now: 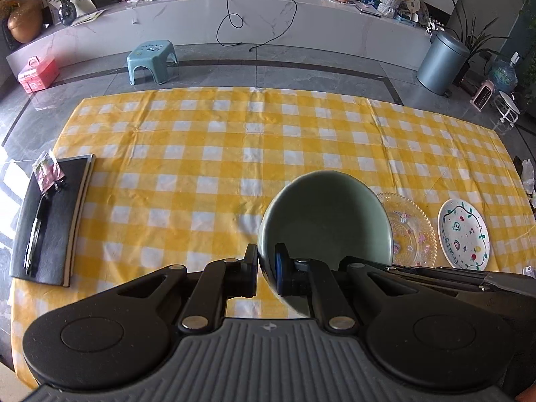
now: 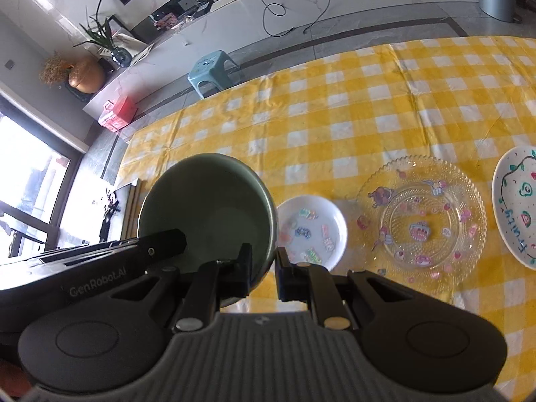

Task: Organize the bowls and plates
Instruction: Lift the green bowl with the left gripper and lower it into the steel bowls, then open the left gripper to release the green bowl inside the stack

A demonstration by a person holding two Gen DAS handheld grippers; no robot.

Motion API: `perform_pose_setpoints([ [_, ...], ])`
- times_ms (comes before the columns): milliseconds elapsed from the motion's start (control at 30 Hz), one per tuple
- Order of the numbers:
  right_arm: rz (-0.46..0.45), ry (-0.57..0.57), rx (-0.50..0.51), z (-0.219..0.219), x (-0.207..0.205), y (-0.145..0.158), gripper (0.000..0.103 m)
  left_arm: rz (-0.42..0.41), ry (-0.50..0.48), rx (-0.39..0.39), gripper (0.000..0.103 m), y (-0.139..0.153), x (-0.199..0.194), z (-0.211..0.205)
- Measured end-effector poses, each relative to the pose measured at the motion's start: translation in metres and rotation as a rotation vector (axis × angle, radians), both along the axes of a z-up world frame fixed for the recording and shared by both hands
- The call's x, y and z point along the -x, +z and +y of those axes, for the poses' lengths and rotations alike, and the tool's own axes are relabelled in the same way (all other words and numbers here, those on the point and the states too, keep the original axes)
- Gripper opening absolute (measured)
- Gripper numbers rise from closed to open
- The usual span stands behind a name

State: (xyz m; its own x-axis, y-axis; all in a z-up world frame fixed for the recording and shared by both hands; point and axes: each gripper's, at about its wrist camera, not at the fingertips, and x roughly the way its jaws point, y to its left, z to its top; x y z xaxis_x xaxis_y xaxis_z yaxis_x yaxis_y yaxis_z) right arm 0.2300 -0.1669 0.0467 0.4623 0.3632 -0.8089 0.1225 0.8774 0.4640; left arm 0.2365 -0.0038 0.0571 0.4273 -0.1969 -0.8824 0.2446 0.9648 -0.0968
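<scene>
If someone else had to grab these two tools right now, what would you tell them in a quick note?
Left hand-held gripper: shut on the green bowl rim.
Right hand-held gripper: shut on the same bowl's opposite rim; bowl is lifted off the checked tablecloth.
On the table: small white sticker plate, clear glass plate, white fruit-drawing plate, side by side.
Done: bowl picked up.
Left: set the bowl down and gather the plates.

Table (image 1: 234, 140) wearing yellow checked cloth, glass plate (image 2: 425, 224), two white plates (image 2: 311, 231) (image 2: 517, 207) and black notebook (image 1: 50, 221) lying on it
</scene>
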Motion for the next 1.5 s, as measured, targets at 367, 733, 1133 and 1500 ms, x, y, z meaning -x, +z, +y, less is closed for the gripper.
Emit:
perform_pose_setpoints([
  [367, 0.0, 0.16, -0.007, 0.046, 0.065, 0.03, 0.012, 0.031, 0.086, 0.024, 0.011, 0.019, 0.07, 0.058],
  [733, 0.086, 0.253, 0.035, 0.08, 0.095, 0.008, 0.01, 0.15, 0.145, 0.086, 0.011, -0.01, 0.107, 0.095],
  [1133, 0.155, 0.278, 0.091, 0.082, 0.103, -0.018, 0.009, 0.214, 0.085, 0.061, 0.012, -0.038, 0.114, 0.089],
  [1500, 0.167, 0.288, 0.11, 0.089, 0.092, -0.028, 0.009, 0.256, 0.098, 0.046, 0.012, -0.051, 0.101, 0.093],
])
